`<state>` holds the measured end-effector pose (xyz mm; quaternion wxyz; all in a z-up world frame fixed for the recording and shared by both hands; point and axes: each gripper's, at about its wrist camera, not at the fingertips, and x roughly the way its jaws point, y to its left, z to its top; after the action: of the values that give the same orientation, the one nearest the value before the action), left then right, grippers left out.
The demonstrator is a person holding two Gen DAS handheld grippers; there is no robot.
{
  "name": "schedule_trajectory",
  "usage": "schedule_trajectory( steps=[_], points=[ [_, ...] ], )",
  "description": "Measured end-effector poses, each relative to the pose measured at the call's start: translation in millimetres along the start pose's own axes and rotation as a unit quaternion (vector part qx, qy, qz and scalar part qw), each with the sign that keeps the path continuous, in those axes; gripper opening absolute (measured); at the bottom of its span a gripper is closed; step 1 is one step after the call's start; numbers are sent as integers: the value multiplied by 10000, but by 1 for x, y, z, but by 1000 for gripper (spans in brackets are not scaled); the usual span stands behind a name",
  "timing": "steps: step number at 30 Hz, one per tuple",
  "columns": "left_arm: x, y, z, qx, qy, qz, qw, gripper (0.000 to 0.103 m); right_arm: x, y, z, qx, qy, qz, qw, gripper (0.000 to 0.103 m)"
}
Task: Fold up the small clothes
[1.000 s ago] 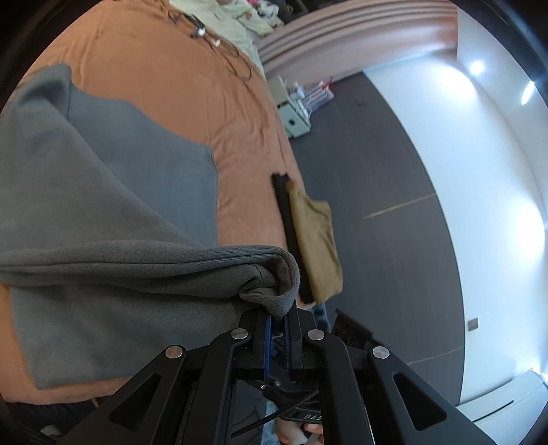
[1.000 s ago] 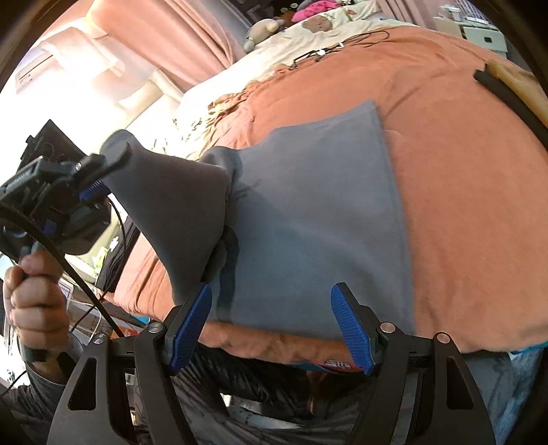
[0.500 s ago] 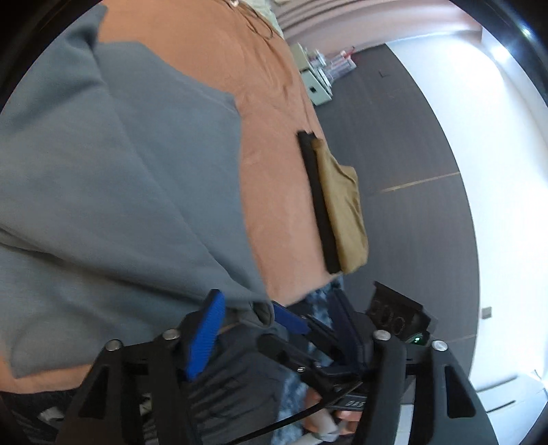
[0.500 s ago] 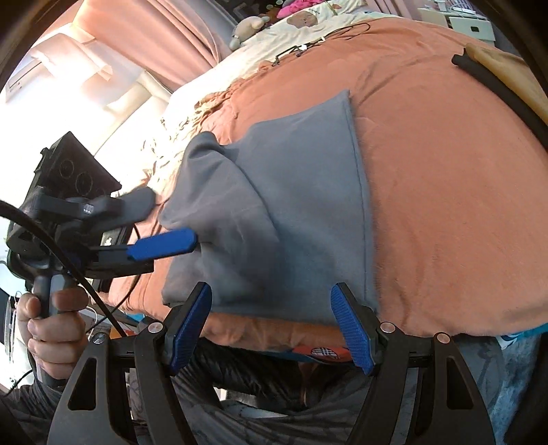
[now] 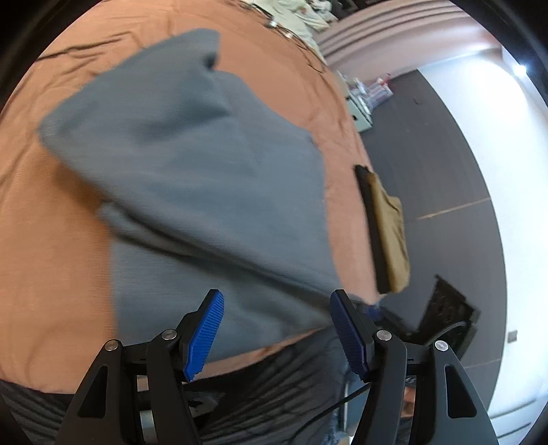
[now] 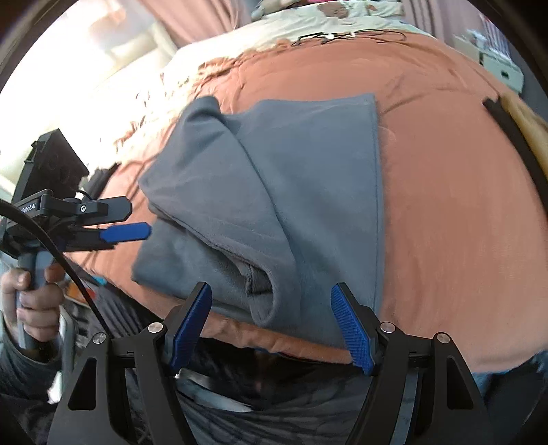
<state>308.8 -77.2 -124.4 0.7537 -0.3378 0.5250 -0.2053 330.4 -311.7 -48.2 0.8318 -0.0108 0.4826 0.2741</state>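
Observation:
A grey garment [image 5: 191, 178] [image 6: 274, 191] lies on the orange bedspread [image 5: 51, 239] [image 6: 445, 212], with a sleeve folded across its body toward the near edge. My left gripper [image 5: 275, 328] hangs open just above the garment's near hem, holding nothing. In the right wrist view the left gripper [image 6: 130, 222] shows at the left, gripped by a hand [image 6: 30, 294], its blue pads apart. My right gripper [image 6: 270, 321] stands open over the sleeve cuff at the near edge of the bed.
A tan folded garment [image 5: 390, 232] and a black strip [image 5: 370, 222] lie at the bed's right edge. Cables [image 6: 342, 34] and pale bedding [image 6: 308, 20] sit at the far end. Dark floor [image 5: 445, 171] and white boxes [image 5: 359, 109] lie to the right.
My left gripper let go of the grey sleeve, opened, and drew back toward the near edge. The sleeve now lies flat across the garment. The right gripper stayed open.

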Motion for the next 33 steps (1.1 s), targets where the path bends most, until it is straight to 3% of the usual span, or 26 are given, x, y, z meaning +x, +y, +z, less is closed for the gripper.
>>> schedule_trajectory(
  steps=[11,13,20,24,31,33],
  points=[
    [-11,41,-5,-121,-174,702,9973,65,33,47,32,-865,579,-919,9903,71],
    [-8,47,-6,-177,-128,726,9971,65,39,58,35,-1081,643,-1049,9865,70],
    [-3,57,-9,-240,-37,722,9971,62,63,82,48,-1691,783,-1454,9717,55],
    [4,53,-7,-205,-59,752,9969,62,69,96,50,-1968,787,-1611,9639,54],
    [15,52,-11,-93,1,855,9963,45,79,118,44,-2546,718,-2057,9422,52],
    [16,51,-11,-60,2,937,9956,41,80,118,43,-2546,686,-2037,9429,38]
  ],
)
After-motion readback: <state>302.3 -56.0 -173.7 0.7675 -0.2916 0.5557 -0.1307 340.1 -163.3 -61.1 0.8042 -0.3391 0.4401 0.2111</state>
